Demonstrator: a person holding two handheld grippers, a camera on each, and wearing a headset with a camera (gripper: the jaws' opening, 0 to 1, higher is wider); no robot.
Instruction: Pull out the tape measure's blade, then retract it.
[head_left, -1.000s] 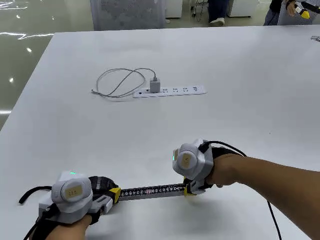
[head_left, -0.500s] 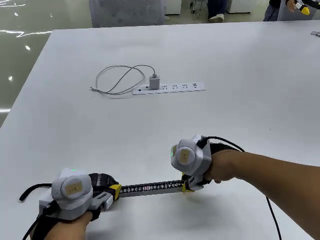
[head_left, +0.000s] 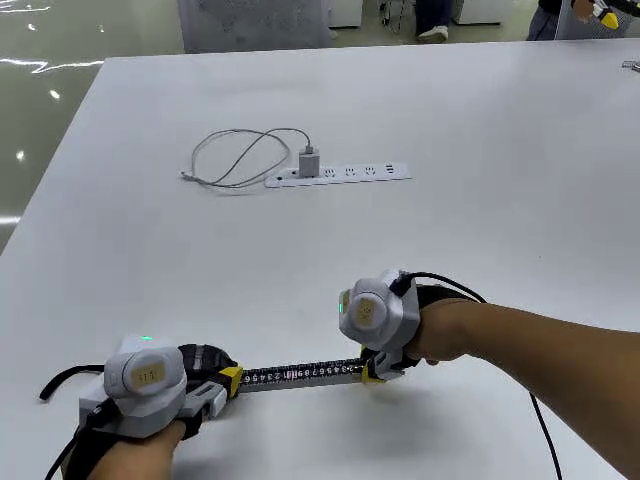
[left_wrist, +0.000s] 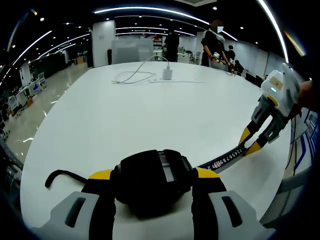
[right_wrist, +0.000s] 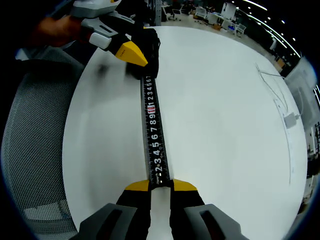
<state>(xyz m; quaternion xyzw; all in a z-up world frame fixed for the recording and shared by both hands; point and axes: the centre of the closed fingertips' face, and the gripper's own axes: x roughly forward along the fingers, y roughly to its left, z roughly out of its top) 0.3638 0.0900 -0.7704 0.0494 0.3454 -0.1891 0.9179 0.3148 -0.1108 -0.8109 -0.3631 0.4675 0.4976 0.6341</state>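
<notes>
The blade (right_wrist: 151, 130) is going back in.
The right tool (right_wrist: 161, 186), pinching the blade, is moving toward nine o'clock, nearer the tape measure (head_left: 205, 362) squeezed in the left tool (left_wrist: 154, 176).

The right tool (head_left: 372, 374) edges toward the left tool (head_left: 215, 388) and the tape measure (head_left: 205, 362), so slightly less blade (head_left: 300, 375) lies exposed.

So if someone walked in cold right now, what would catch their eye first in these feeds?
The black blade, drawn out low over the white table between the two grippers at the near edge. The left gripper clamps the tape measure's case, and the right gripper pinches the blade's tip. Farther back lies a white power strip with a charger plugged in and its cable looped beside it.
</notes>
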